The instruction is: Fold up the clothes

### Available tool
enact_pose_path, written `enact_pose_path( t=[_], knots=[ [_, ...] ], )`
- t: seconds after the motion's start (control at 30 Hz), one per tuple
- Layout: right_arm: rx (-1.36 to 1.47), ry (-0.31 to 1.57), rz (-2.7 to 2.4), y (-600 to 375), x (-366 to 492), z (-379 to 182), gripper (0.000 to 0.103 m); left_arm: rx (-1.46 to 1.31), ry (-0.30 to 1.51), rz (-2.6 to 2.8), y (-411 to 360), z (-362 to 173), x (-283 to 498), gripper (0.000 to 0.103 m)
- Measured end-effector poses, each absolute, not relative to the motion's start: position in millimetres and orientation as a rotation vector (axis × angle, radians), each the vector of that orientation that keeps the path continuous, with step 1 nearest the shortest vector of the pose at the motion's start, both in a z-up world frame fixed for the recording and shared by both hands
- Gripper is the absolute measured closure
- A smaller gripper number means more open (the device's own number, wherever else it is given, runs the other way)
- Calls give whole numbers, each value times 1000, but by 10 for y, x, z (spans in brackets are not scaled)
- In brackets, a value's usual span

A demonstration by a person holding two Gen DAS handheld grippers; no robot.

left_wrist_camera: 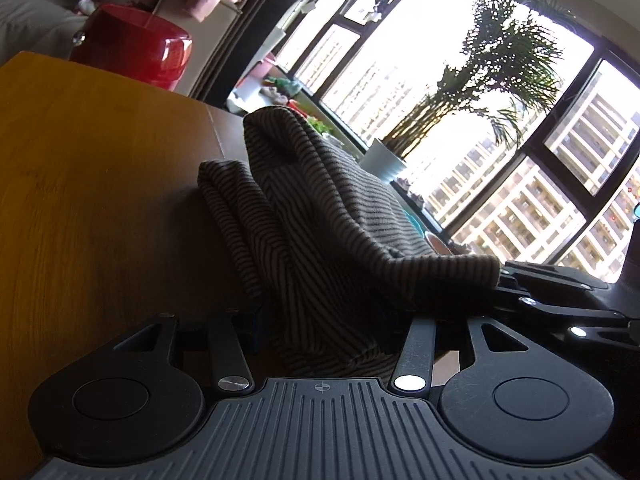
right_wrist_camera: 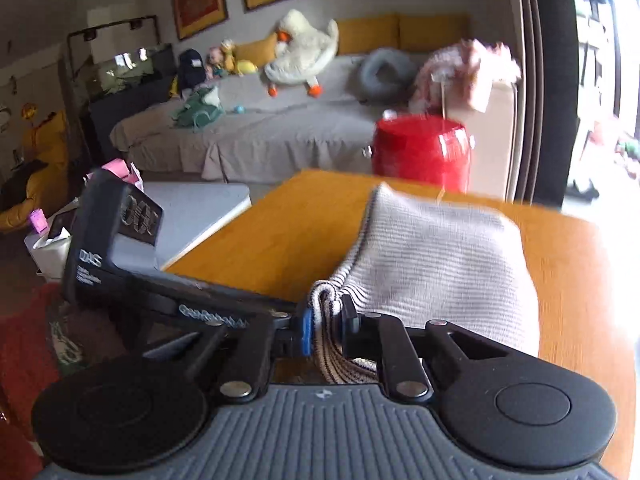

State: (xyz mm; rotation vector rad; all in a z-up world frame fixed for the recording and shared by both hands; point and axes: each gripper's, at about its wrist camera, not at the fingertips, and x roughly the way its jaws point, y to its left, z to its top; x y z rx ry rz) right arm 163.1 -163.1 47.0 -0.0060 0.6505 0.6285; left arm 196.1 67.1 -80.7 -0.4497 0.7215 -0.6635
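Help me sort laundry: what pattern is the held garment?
Thin dark-and-light stripes on the garment; clearest in the left wrist view.

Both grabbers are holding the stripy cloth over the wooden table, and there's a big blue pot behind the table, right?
Almost. The pot is not blue: the round glossy pot behind the orange-brown wooden table is red, as the right wrist view shows. The rest holds: the right gripper and left gripper each pinch the striped knit cloth over the table.

"DAS" is printed on the left claw (right_wrist_camera: 308,326).
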Motion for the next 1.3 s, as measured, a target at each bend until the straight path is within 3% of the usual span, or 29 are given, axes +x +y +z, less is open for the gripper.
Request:
enact_pose_path(
  t=[0.27, 0.5, 0.87, 0.97, 1.03, 1.07, 1.3],
  knots=[
    [-33, 666, 593, -1675, 1595, 282, 89, -464, 726, -648, 717, -808, 1960, 51],
    [-82, 655, 583, -1635, 1513, 207, 89, -583, 679, -593, 971, -782, 1980, 44],
    [-203, 642, 580, -1498, 1399, 264, 84, -409, 660, -598, 625, -731, 1946, 40],
    [-206, 642, 599, -1551, 1352, 381, 68, -398, 661, -587, 640, -724, 1950, 39],
    [-216, 622, 601, -1608, 1298, 476, 49, -390, 663, -581, 644, -723, 1953, 38],
    [-221, 613, 601, -1637, 1272, 523, 44, -389, 663, -580, 643, -724, 1950, 37],
    [-215, 558, 492, -1925, 1318, 715, 33, -384, 669, -572, 655, -741, 1964, 33]
  ],
)
